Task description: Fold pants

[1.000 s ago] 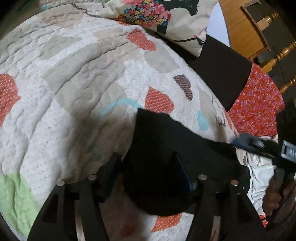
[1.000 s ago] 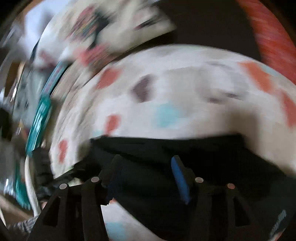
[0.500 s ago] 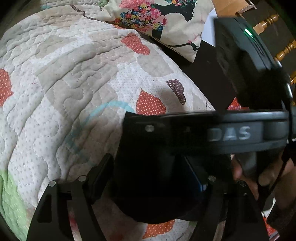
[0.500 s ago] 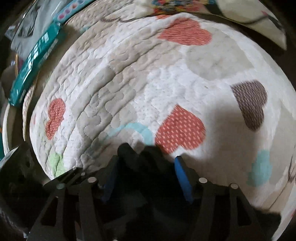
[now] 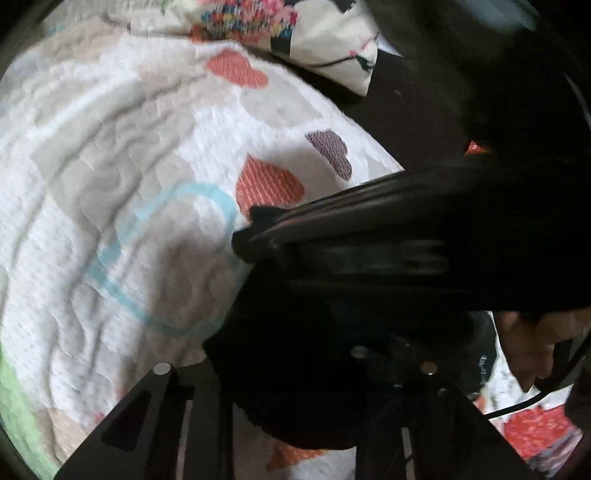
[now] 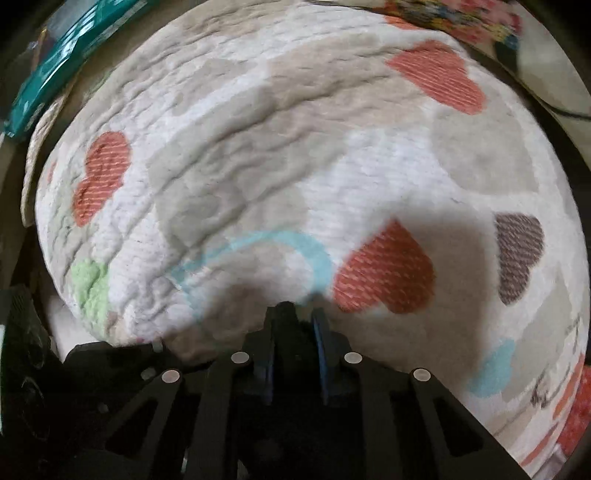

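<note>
The black pants (image 5: 314, 406) lie on a heart-patterned quilt (image 5: 110, 147), low in the left wrist view. My left gripper (image 5: 295, 369) has its jaws closing on the pants' rounded edge, and its fingertips are buried in the dark cloth. The black housing of the right gripper (image 5: 406, 236) crosses just above it, with a hand (image 5: 532, 343) behind. In the right wrist view my right gripper (image 6: 293, 325) points down at the quilt (image 6: 258, 147). Its jaws are closing, and a blue pad (image 6: 319, 332) presses on a fold of the pants (image 6: 291, 332).
A floral pillow (image 5: 295, 22) lies at the quilt's far edge beside a dark surface (image 5: 413, 92). Red flowered cloth (image 5: 535, 432) shows at lower right. A teal packet (image 6: 55, 66) sits off the quilt's far left corner. A cable (image 5: 517, 406) hangs under the hand.
Both grippers' jaws have gone from wide apart to nearly together on the black cloth. The right gripper swung in over the pants beside the left gripper and tipped downward. The left gripper stayed put.
</note>
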The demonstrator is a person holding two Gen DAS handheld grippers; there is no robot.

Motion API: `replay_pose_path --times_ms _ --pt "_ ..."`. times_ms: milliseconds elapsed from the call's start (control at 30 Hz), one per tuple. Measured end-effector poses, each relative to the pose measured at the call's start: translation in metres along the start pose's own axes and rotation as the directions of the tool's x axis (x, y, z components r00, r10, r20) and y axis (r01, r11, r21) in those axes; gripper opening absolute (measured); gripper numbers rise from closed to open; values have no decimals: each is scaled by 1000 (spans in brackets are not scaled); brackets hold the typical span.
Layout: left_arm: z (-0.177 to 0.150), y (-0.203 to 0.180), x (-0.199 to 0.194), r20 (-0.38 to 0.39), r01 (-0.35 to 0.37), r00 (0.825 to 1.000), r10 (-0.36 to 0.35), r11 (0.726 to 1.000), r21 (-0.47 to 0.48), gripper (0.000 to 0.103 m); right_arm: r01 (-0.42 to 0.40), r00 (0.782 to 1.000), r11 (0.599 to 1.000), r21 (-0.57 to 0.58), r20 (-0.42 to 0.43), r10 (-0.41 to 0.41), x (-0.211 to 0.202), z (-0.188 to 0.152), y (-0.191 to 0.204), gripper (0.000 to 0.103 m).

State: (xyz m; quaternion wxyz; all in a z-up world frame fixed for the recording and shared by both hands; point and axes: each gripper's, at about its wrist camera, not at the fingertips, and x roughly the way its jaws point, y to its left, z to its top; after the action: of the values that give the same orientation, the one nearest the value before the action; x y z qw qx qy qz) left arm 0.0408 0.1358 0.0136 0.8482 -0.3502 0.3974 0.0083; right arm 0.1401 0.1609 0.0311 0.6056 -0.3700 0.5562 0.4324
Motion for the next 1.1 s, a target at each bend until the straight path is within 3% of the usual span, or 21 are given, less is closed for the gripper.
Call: replay_pose_path --times_ms 100,333,600,867,1100 --pt "6 1 -7 -11 43 999 -44 998 -39 20 -43 997 998 49 65 40 -17 -13 -7 17" --pt "9 -30 -32 27 100 995 -101 995 21 20 -83 978 991 110 202 59 -62 -40 -23 17" --pt "-1 -111 -15 -19 148 989 -147 982 113 20 -102 943 970 222 331 23 -117 -105 -59 17" --pt "-34 -189 39 -102 118 990 -94 956 267 21 -189 900 889 417 436 -13 -134 -207 -136 17" --pt "-60 -235 79 -156 93 987 -38 929 358 21 -268 868 804 531 494 -37 -123 -271 -177 18"
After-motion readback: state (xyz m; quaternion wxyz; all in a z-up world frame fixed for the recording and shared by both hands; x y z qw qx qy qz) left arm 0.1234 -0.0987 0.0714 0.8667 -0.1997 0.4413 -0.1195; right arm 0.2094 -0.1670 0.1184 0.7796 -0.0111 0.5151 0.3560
